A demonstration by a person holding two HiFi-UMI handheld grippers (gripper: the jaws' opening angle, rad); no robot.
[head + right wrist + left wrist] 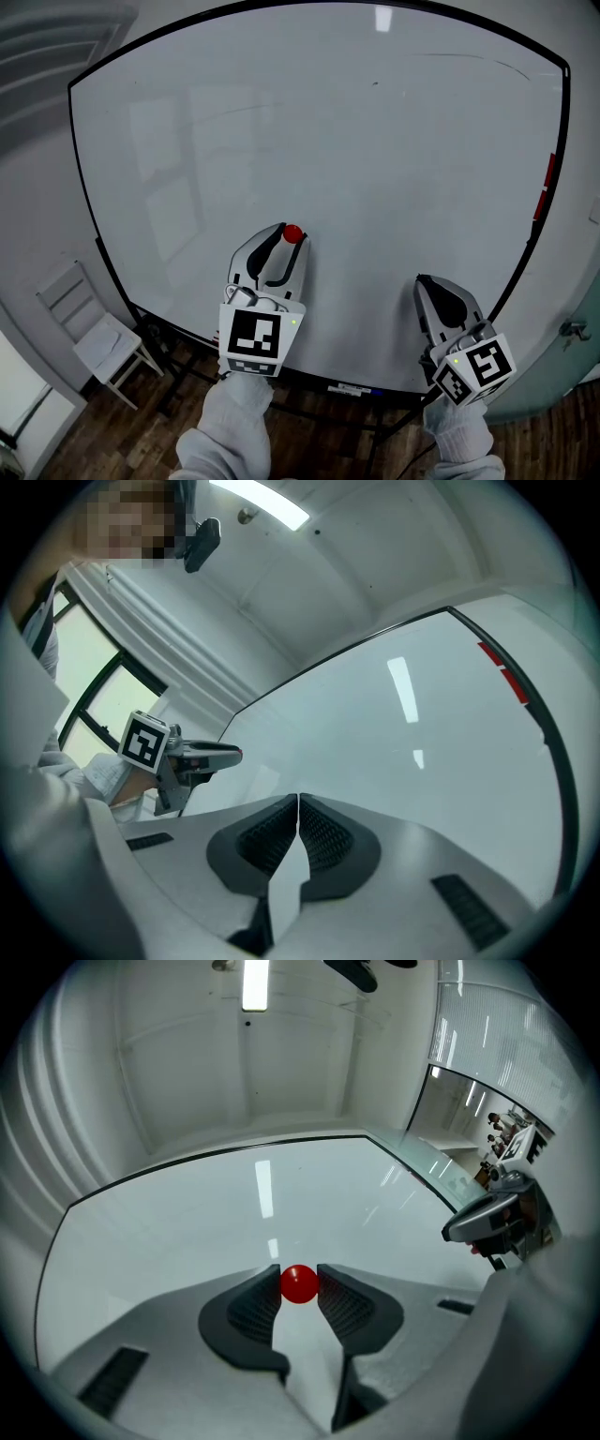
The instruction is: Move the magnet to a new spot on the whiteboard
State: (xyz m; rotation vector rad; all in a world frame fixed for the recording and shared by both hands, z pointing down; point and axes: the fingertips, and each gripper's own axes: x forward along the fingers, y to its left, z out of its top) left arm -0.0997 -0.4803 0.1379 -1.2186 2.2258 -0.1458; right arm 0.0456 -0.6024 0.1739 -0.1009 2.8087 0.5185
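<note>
A small round red magnet sits pinched between the two dark ribbed pads of my left gripper, right against the whiteboard. In the head view the red magnet shows at the tip of the left gripper, low on the whiteboard near its middle. My right gripper hangs at the board's lower right with nothing in it. Its pads meet in the right gripper view, where the right gripper faces bare board.
Two red strips cling to the board's right edge. A white chair stands on the wooden floor at lower left. The board's black frame and stand legs run below my grippers. A ceiling light is above.
</note>
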